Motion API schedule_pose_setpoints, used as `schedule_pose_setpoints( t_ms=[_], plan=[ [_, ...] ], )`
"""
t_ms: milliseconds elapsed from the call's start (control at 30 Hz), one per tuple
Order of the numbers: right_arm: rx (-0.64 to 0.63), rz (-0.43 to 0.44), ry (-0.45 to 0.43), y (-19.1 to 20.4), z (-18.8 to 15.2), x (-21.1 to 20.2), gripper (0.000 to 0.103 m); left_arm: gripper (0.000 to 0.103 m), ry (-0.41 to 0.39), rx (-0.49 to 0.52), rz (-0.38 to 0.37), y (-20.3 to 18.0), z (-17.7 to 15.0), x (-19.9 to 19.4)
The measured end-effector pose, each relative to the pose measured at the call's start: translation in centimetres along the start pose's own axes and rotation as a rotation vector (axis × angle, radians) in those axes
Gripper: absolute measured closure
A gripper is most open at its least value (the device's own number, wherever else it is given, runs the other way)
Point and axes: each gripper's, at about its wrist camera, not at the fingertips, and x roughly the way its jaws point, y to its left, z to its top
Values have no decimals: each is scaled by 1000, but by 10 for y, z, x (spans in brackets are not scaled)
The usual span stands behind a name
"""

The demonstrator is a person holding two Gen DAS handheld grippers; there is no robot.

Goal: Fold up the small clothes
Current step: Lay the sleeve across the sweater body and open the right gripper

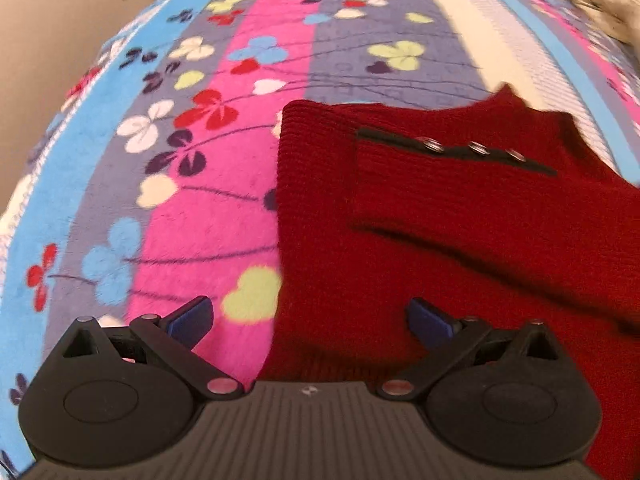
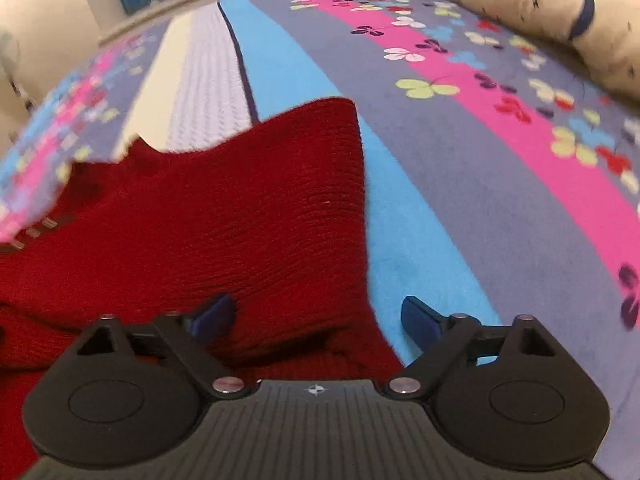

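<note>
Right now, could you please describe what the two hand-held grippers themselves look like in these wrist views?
Both look alike. The left gripper and the right gripper each have a dark grey ribbed body with a small white emblem, two rounded matte black housings, black linkage arms joined by silver rivets, and short fingers tipped with dark blue pads. No cables, sleeves or hands show in either view.

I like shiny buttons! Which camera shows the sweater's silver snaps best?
The left wrist view: three silver snaps sit sharp on the red sweater's black strip. The right wrist view shows them only blurred at its left edge.
</note>
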Motion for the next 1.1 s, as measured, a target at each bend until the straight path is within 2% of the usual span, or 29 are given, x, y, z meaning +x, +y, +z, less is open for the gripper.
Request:
schedule_pose_setpoints(
  t_ms=[100, 200, 300, 467, 600, 833, 1100],
  plan=[
    [17, 80, 14, -12, -18, -36, 12, 0, -24, 22, -55, 12, -40, -30],
    [2, 131, 41, -19, -56, -80, 11, 0, 6, 25, -38, 30, -96, -51],
    [-84, 134, 62, -9, -101, -125, 11, 0, 43, 42, -20, 41, -152, -77],
    [-197, 138, 108, 26, -169, -189, 11, 0, 70, -1, -30, 49, -212, -127],
    [-207, 161, 83, 45, -198, -237, 11, 0, 53, 6, -31, 45, -246, -170],
    [-269, 193, -32, 59, -235, -321, 11, 0, -19, 44, -69, 40, -295, -235],
    [-320, 205, -100, 57, -269, -367, 11, 0, -80, 36, -108, 41, -330, -278]
  ],
)
